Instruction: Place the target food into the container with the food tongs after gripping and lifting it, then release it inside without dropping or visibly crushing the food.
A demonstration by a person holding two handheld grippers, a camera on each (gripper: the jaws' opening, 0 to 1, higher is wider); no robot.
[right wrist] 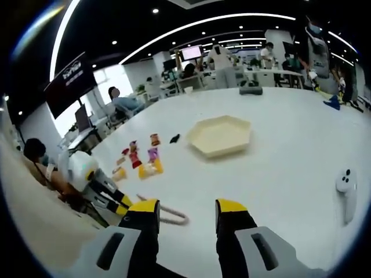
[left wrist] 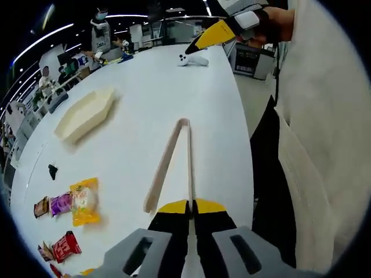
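Yellow-tipped jaws of the left gripper (left wrist: 190,207) sit at the bottom of the left gripper view, pressed close together with just a thin gap. They seem to pinch the end of one arm of the long cream plastic food tongs (left wrist: 171,163), which lie flat on the white table (left wrist: 151,87). Off to one side are small snack packets (left wrist: 75,202) in yellow, purple and red, and farther away sits the cream six-sided tray (left wrist: 84,114). The right gripper (left wrist: 223,32) shows up high, held by a hand. In the right gripper view, the right gripper (right wrist: 188,211) has its jaws wide apart and holds nothing. Past them is the loop end of the tongs, then the snack packets (right wrist: 139,159), then the tray (right wrist: 220,136), all apart from each other. I cannot tell which snack is the target. The tongs could slip or twist when lifted, because the hold is only on one thin end. Squeezing too hard could squash the snack.
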